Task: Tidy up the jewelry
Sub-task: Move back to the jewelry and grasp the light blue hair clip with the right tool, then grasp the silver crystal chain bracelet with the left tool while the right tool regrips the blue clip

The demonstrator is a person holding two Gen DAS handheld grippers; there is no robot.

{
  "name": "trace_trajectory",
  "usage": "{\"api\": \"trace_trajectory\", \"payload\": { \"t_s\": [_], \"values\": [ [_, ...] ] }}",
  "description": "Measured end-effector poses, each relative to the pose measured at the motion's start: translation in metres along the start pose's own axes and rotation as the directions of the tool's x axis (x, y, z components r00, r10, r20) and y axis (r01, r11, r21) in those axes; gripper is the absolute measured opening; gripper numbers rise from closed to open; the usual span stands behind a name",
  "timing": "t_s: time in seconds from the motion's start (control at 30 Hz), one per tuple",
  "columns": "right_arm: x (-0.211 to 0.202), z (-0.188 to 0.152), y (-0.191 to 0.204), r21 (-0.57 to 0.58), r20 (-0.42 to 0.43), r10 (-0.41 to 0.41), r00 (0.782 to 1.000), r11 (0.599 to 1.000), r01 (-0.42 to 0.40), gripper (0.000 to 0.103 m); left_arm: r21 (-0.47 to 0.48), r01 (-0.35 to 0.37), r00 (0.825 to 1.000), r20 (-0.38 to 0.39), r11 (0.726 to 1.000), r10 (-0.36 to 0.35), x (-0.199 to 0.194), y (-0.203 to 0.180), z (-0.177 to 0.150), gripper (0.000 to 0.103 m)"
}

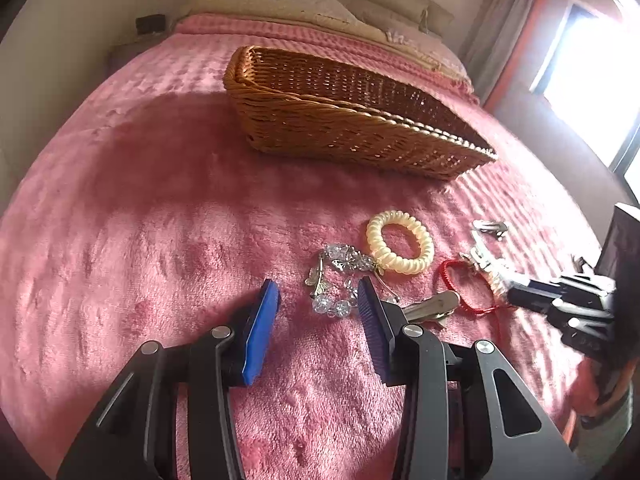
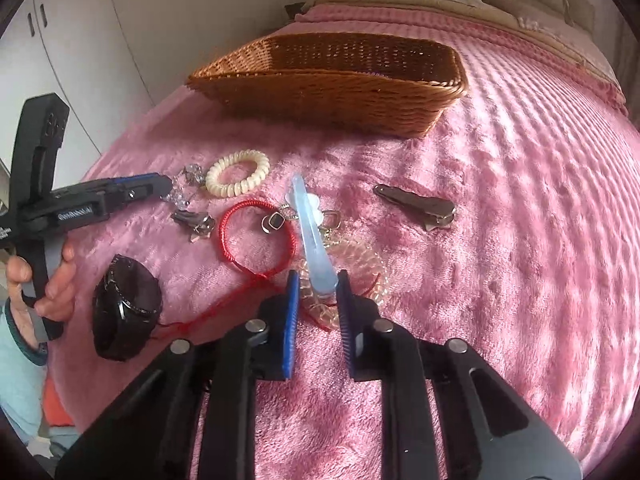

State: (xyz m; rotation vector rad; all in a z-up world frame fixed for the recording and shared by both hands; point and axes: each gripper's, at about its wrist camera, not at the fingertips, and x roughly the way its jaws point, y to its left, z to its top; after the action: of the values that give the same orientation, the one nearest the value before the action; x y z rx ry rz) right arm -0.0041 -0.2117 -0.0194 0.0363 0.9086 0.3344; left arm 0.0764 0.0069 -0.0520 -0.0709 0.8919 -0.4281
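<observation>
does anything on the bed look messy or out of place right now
Yes. The wicker basket shows nothing inside, while the jewelry lies scattered on the pink blanket. The red string bracelet trails a loose cord, and the light blue clip lies across a clear coil tie.

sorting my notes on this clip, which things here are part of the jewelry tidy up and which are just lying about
Part of the job:
wicker basket
cream spiral hair tie
red string bracelet
crystal bead bracelet
pale blue hair clip
metal hair clip

Just lying about:
pink blanket
pillows
white wardrobe
</observation>
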Motion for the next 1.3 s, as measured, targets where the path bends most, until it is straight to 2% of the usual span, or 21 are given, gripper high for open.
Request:
{"api": "trace_trajectory", "payload": {
  "t_s": [0.07, 0.17, 0.3, 0.37, 0.47, 0.6, 0.7, 0.73, 0.8, 0.87, 0.9, 1.0, 1.07, 1.1, 1.23, 1.3],
  "values": [
    [-0.006, -0.002, -0.003, 0.018, 0.015, 0.001, 1.0, 1.0, -0.001, 0.01, 0.029, -0.022, 1.0, -0.011, 0.999, 0.023, 0.003, -0.007, 0.0, 0.007],
    [-0.014, -0.004, -0.006, 0.047, 0.044, -0.003, 0.999, 0.999, 0.001, 0.01, 0.057, -0.064, 0.998, 0.004, 0.996, 0.064, 0.002, -0.013, -0.001, 0.007],
    [-0.036, -0.011, -0.016, 0.093, 0.077, -0.034, 0.996, 0.995, 0.027, 0.01, 0.006, -0.006, 0.999, 0.047, 1.0, 0.006, -0.019, -0.002, -0.001, 0.007],
    [-0.048, -0.017, -0.022, 0.107, 0.102, -0.091, 0.991, 0.991, 0.08, 0.01, -0.038, 0.027, 0.998, 0.065, 0.999, -0.024, -0.034, 0.01, -0.005, 0.007],
    [-0.056, -0.029, -0.033, 0.14, 0.1, -0.212, 0.972, 0.97, 0.197, 0.01, -0.075, 0.004, 0.997, 0.072, 0.997, 0.002, -0.05, 0.026, -0.017, 0.007],
    [-0.048, -0.041, -0.043, 0.184, 0.045, -0.27, 0.962, 0.949, 0.257, 0.01, -0.104, -0.002, 1.0, 0.029, 0.995, 0.005, -0.059, 0.036, -0.037, 0.007],
    [-0.04, -0.05, -0.049, 0.206, 0.013, -0.26, 0.966, 0.946, 0.252, 0.01, -0.084, 0.006, 1.0, -0.019, 0.996, -0.007, -0.06, 0.034, -0.052, 0.008],
    [-0.039, -0.052, -0.049, 0.21, 0.013, -0.257, 0.966, 0.945, 0.249, 0.01, -0.069, 0.012, 0.999, -0.029, 0.998, -0.014, -0.061, 0.031, -0.056, 0.008],
    [-0.042, -0.054, -0.05, 0.213, 0.021, -0.254, 0.967, 0.946, 0.243, 0.011, -0.043, 0.016, 0.999, -0.047, 0.999, -0.018, -0.064, 0.027, -0.061, 0.025],
    [-0.042, -0.058, -0.05, 0.219, 0.019, -0.243, 0.97, 0.948, 0.233, 0.013, -0.024, 0.014, 0.999, -0.043, 1.0, -0.015, -0.07, 0.025, -0.062, 0.033],
    [-0.045, -0.061, -0.052, 0.222, 0.025, -0.239, 0.971, 0.948, 0.227, 0.014, -0.017, -0.01, 0.999, -0.03, 1.0, 0.01, -0.073, 0.025, -0.06, 0.038],
    [-0.053, -0.064, -0.053, 0.225, 0.039, -0.24, 0.97, 0.948, 0.225, 0.024, -0.008, -0.065, 0.998, -0.003, 0.998, 0.065, -0.073, 0.029, -0.053, 0.039],
    [-0.056, -0.062, -0.054, 0.23, 0.053, -0.245, 0.968, 0.946, 0.227, 0.042, -0.003, -0.061, 0.998, -0.006, 0.998, 0.061, -0.066, 0.032, -0.045, 0.038],
    [-0.058, -0.059, -0.055, 0.228, 0.063, -0.247, 0.967, 0.947, 0.227, 0.045, 0.0, -0.06, 0.998, -0.016, 0.998, 0.06, -0.06, 0.032, -0.042, 0.038],
    [-0.052, -0.045, -0.052, 0.202, 0.073, -0.244, 0.967, 0.953, 0.225, 0.045, 0.03, -0.084, 0.996, -0.032, 0.996, 0.085, -0.047, 0.029, -0.039, 0.037],
    [-0.037, -0.039, -0.049, 0.182, 0.039, -0.259, 0.965, 0.951, 0.248, 0.045, 0.046, -0.103, 0.994, -0.027, 0.994, 0.104, -0.046, 0.025, -0.04, 0.036]
  ]
}}
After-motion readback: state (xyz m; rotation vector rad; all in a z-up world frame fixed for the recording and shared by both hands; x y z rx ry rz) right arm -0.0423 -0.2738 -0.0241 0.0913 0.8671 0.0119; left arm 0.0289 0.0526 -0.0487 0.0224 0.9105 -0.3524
